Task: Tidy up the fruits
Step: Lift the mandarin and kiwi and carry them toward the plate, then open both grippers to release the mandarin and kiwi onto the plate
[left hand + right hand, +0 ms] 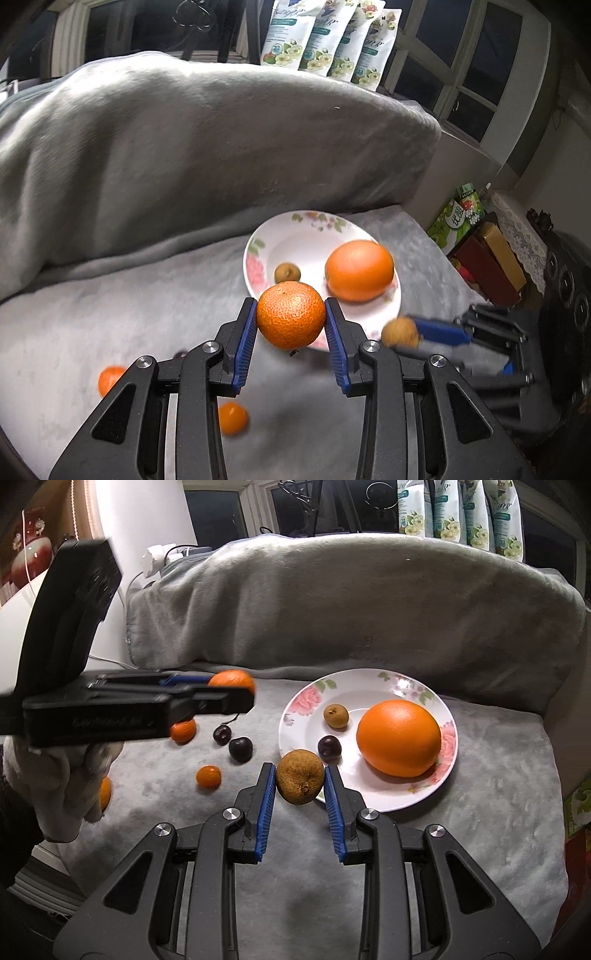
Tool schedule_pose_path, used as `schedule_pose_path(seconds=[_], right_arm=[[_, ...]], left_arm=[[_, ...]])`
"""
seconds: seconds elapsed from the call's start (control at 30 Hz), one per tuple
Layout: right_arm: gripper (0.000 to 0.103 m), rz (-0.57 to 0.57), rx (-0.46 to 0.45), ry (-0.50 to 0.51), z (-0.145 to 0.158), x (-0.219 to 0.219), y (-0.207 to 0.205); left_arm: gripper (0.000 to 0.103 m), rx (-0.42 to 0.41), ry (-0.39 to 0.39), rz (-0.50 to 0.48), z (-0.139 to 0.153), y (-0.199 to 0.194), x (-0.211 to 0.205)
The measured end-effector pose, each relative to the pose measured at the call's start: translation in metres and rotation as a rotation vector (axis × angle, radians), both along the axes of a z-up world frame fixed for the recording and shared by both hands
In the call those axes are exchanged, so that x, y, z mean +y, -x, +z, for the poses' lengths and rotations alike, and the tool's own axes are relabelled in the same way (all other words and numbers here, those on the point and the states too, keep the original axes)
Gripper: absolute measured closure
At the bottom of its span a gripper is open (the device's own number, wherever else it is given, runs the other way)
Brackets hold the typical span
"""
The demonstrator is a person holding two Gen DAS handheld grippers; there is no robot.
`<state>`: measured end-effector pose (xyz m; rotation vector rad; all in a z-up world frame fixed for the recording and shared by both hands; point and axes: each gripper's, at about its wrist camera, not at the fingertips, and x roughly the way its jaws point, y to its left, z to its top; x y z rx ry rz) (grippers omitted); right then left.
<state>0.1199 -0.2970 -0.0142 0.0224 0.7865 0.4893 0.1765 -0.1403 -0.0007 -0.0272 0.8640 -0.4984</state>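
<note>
Now the left gripper (290,315) is clamped on a mandarin (290,314), blue pads pressed to both sides, held up just at the near rim of the flowered plate (295,236). Over at three o'clock of it, the right gripper (300,782) pinches a brown longan (300,781), lifted at the plate's seven o'clock edge. On the plate: a big orange (399,737) toward three o'clock, a small longan (336,716) near eleven, a dark cherry (329,748) at eight. Out on the grey blanket (480,812), at nine o'clock of the plate, two more cherries (241,749) and several small mandarins (208,777) lie scattered.
</note>
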Motion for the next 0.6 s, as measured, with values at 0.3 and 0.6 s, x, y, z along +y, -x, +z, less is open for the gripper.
schedule_pose_path(seconds=[0.3,0.6], right_arm=[[0.075,-0.01,0.014,0.009,-0.009,-0.003,-0.008],[0.075,-0.007,0.029,0.019,-0.019,-0.003,-0.018]], left_arm=[[0.068,0.038,0.018,-0.003,-0.011,-0.036,-0.019],[0.068,0.071,0.021,-0.009,-0.021,-0.057,-0.031]])
